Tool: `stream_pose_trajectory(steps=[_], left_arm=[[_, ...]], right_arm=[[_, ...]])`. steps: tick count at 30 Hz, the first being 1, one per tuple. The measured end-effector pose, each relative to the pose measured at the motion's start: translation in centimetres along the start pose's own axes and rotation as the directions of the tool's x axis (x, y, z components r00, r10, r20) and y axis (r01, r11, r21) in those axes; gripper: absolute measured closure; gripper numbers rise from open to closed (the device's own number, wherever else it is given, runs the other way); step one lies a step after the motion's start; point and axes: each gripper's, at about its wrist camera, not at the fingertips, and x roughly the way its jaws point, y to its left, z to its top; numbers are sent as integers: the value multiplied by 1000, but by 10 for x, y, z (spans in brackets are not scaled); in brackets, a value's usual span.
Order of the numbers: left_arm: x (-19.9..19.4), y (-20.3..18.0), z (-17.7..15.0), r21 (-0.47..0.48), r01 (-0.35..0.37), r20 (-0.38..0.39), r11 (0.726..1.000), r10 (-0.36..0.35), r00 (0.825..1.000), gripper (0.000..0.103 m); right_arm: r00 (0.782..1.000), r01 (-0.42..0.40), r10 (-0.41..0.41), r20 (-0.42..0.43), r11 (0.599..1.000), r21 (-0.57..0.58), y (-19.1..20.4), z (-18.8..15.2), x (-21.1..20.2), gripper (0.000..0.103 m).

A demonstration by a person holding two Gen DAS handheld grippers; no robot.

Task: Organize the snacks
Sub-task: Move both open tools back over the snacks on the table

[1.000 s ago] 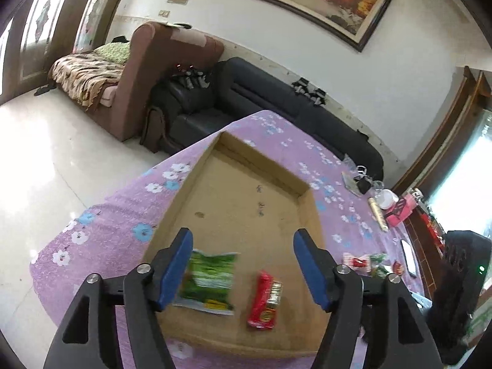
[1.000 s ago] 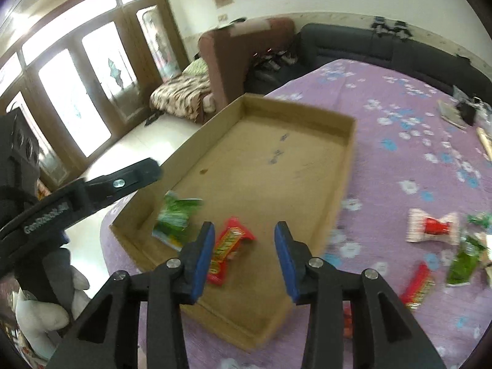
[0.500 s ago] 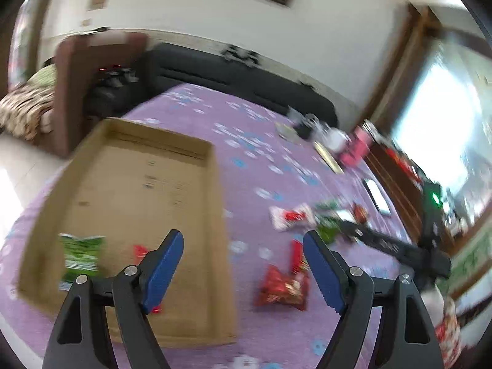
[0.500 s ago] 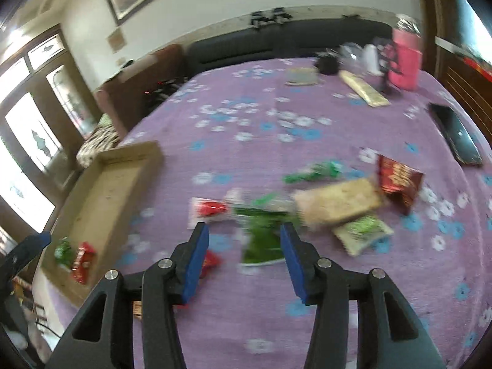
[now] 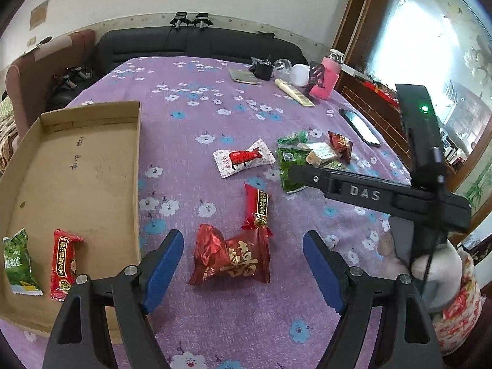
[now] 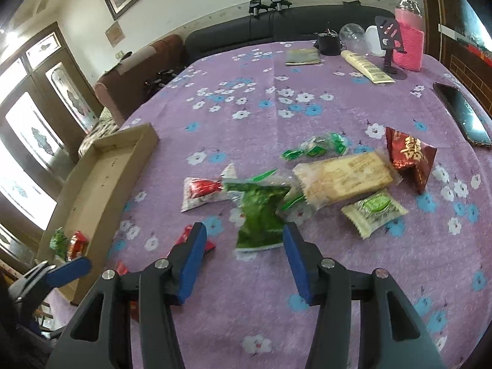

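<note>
The left gripper (image 5: 243,272) had its jaws wide apart and empty, held low over a crinkled dark red snack pouch (image 5: 232,256) that lay between the two blue pads (image 5: 163,269), not touched by either. That framing suggested the pouch was the next pick. Just beyond it, touching its upper corner, lay a slim red candy bar (image 5: 256,207), and farther off a white wrapper with a red lobster picture (image 5: 243,158).

The right gripper (image 6: 241,253) also had its jaws apart and held nothing. They pointed at a green snack packet (image 6: 259,216) lying flat on the purple flowered tabletop (image 6: 246,104), seemingly lined up for a grasp. Past it sat a loose heap: a long pale cracker pack (image 6: 343,176), a small cream and green packet (image 6: 373,209), a twisted green wrapper (image 6: 316,147), and a dark red foil pouch (image 6: 410,156) to the right.

At the left of the tabletop stood a shallow cardboard tray (image 5: 136,141), probably the collecting place, since a green packet (image 5: 17,264) and a red bar (image 5: 63,264) already lay in its near corner. Most snacks were outside it.

Both tools angled forward and down, the right one crossing the left wrist view on the right.
</note>
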Motion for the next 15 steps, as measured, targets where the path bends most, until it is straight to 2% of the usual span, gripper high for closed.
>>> stream_pose_trajectory(steps=[6,8,12,15], left_arm=[[-2,1,0,-1,-9,0,1000,9,1000,20],[-1,2,-1,-1,-5,-6,1000,5,1000,20],[8,0,-5,2,5,-32,1000,-5,999,20],[17,-4,-7,4,19,-51,1000,-19,998,20]], right_arm=[[998,-65,65,-2,998,5,12,-2,-6,52],[999,-28,28,17,1000,8,9,1,-6,52],[997,70,-70,-14,997,10,-3,11,14,52],[995,99,-99,-24,995,-10,-6,15,28,52]])
